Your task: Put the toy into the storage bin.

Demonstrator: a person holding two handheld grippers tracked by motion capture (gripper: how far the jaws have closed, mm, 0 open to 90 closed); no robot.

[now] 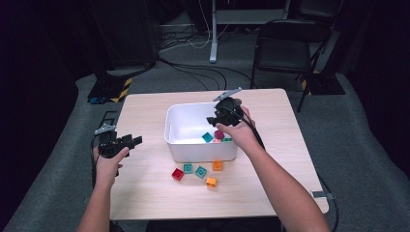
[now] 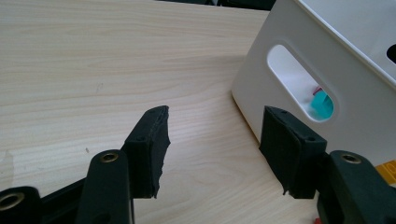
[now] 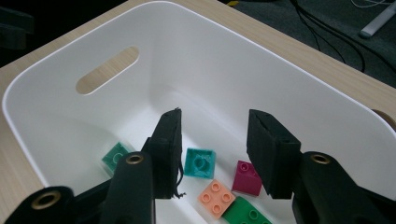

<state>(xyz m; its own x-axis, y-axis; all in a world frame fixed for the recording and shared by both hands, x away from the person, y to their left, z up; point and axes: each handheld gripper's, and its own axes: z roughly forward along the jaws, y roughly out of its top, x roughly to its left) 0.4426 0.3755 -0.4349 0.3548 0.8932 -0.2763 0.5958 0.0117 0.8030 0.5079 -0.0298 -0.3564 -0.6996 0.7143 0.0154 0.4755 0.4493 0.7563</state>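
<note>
Right gripper (image 1: 218, 121) tipped down into white bin (image 1: 176, 145) — empty, jaws apart; left gripper (image 1: 135, 141) level, gaping.

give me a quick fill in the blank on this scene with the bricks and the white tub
1. The right claw hangs over the inside of the white ____, jaws apart with nothing between them.
2. The left claw sits on the side of the tub with the oval ____ cut in its wall.
3. In the high view, the brick lying on the table farthest to the left is ____.
4. In the high view, the number of orange bricks on the table is ____.

Missing words: tub; handle hole; red; two
</note>
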